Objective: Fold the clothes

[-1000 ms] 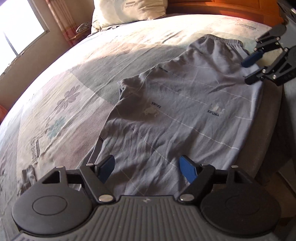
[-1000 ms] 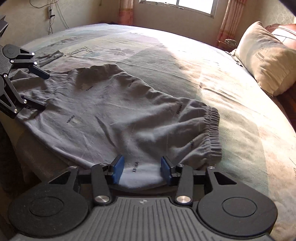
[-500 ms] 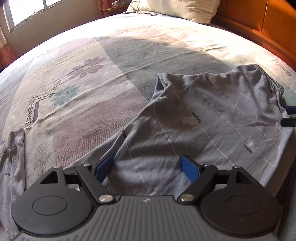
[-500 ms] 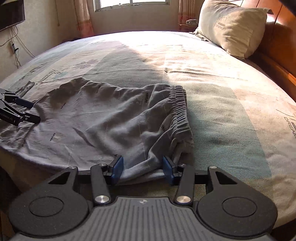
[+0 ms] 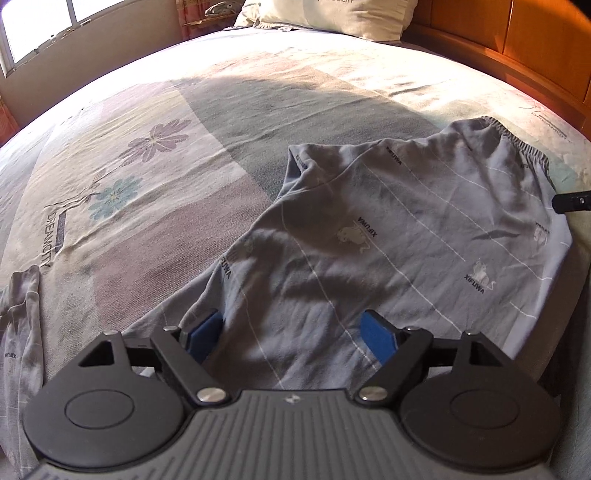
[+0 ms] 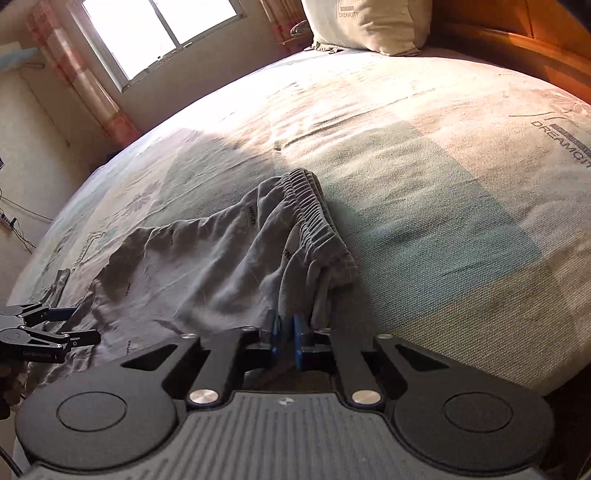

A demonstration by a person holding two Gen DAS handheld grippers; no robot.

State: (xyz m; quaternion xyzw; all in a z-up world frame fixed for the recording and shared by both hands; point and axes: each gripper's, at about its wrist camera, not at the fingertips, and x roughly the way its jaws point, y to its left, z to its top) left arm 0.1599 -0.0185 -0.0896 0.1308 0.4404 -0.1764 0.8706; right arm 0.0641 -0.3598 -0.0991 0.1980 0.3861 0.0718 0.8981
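Shorts: grey shorts (image 5: 406, 236) lie spread on the bed (image 5: 221, 110), near its front edge, from 6 toward 2 o'clock in the left wrist view; the hem side hangs at the mattress edge.
Waistband: the gathered waistband (image 6: 314, 214) runs from 12 toward 6 o'clock in the right wrist view, bunched at its near end.
Right gripper: the right gripper (image 6: 286, 338) has just clenched, its blue pads pinching the cloth beside the waistband's near corner.
Left gripper: the left gripper (image 5: 291, 339) is released, jaws wide, with the leg end of the shorts between them, pads not pressing.
Open room: bare bedspread from 9 to 12 o'clock; pillow (image 5: 332, 14) at 12; wooden headboard (image 5: 517, 44) at 1 to 2.
Other cloth: a second grey garment (image 5: 22, 332) at 8 o'clock, at the bed's edge.
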